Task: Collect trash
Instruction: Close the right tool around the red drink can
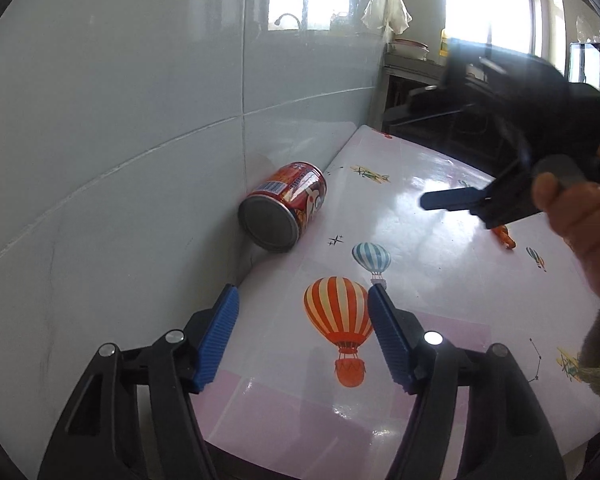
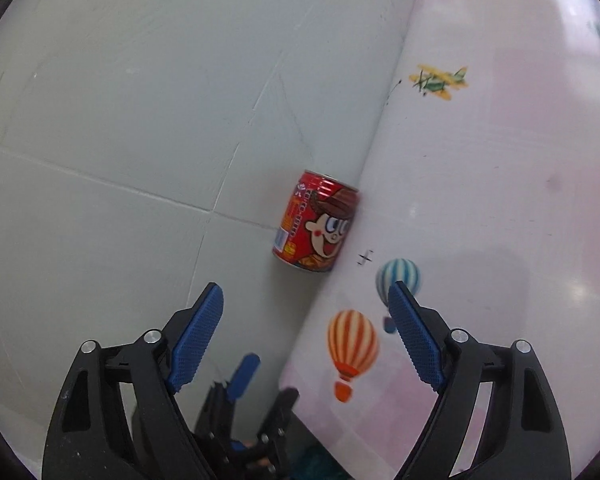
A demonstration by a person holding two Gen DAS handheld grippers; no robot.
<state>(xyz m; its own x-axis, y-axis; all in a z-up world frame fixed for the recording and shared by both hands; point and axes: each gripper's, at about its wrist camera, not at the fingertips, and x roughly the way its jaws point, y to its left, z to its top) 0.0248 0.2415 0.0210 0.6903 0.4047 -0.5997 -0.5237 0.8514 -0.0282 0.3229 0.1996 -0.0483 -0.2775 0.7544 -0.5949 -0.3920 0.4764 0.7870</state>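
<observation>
Red can [image 1: 283,207] lies on its side against the tiled wall [image 1: 140,100], ahead of both grippers.
Left gripper [image 1: 302,300] and right gripper [image 2: 306,300] fingers stand wide, empty, above the balloon-print bench [image 1: 440,280].

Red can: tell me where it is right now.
The red can lies on its side at the table's far left edge, against the tiled wall, ahead of the open left gripper; in the right wrist view, above the striped balloon print.

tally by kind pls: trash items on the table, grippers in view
Trash: 1, a red can lying on its side against the tiled wall, on the balloon-print table.
Grippers: 2, left gripper and right gripper, both open and empty.
Total: 3
</observation>
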